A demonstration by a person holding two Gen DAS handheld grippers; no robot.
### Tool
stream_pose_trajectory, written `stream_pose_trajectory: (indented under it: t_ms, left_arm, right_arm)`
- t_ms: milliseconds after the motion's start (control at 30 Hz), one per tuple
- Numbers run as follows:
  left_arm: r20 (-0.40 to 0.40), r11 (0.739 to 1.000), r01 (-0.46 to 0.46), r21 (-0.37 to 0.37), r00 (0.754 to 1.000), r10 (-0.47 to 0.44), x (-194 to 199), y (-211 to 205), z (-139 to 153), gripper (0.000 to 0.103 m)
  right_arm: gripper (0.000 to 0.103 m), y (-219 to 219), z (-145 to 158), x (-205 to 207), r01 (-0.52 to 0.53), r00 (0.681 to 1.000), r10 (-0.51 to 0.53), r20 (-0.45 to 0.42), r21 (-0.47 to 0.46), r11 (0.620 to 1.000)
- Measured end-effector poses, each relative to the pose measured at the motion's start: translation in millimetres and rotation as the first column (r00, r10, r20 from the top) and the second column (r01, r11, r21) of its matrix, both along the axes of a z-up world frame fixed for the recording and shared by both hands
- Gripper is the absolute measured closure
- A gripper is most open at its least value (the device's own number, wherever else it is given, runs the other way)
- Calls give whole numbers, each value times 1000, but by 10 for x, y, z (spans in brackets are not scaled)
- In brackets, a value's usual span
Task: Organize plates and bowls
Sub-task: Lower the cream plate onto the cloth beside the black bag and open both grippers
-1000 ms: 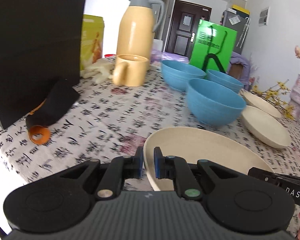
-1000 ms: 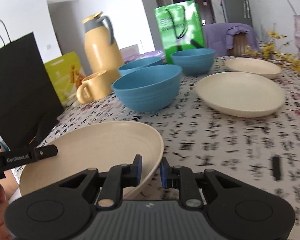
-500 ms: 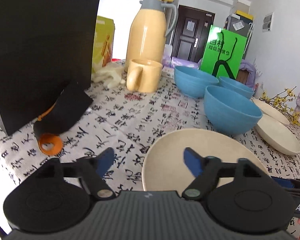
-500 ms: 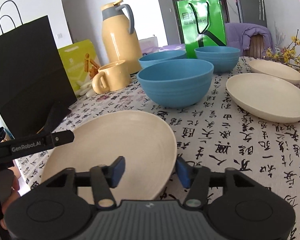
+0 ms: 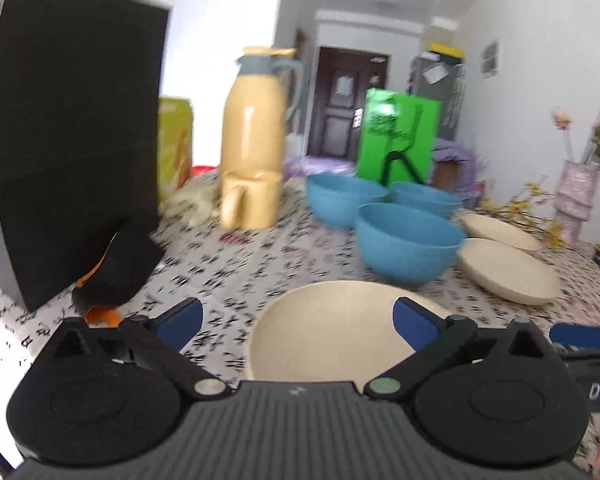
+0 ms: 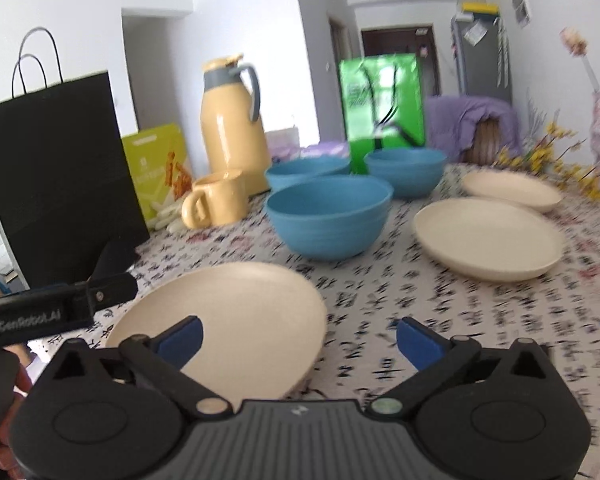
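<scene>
Two grippers opening over one released cream plate; risk of snagging its rim.

Both sets of jaws are spreading wide with nothing pressed between the pads: the left gripper [image 5: 298, 322] is pointing gently downward over the near rim of the round cream plate [image 5: 332, 328], which is lying flat on the white cloth printed with black script [image 5: 228, 268] at the near table edge. The right gripper [image 6: 298, 338] is angling down likewise, its left pad over that plate's right edge. Judged hazard: any low sweep forward risks clipping the plate rim and pushing it toward the nearest deep blue bowl [image 6: 329, 222], which is standing close behind; two more cream plates [image 6: 488, 238] are lying apart to the right, not yet stacked.
</scene>
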State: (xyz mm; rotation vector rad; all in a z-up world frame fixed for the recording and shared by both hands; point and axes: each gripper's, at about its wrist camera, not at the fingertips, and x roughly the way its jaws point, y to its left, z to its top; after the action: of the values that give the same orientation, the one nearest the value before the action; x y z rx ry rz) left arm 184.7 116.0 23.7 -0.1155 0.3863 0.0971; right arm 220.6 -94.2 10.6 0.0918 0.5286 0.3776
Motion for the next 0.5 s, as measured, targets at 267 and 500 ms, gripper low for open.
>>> stream_pose_trajectory:
  t_ms: [267, 500]
  left_arm:
    - [56, 992, 126, 14, 990, -127, -444, -484, 23, 0]
    - [77, 981, 189, 30, 979, -191, -665, -856, 16, 0]
  right_arm:
    - [0, -714, 156, -594, 167, 979, -162, 121, -27, 986]
    - [0, -1398, 169, -1098, 321, 938, -319, 132, 10, 947]
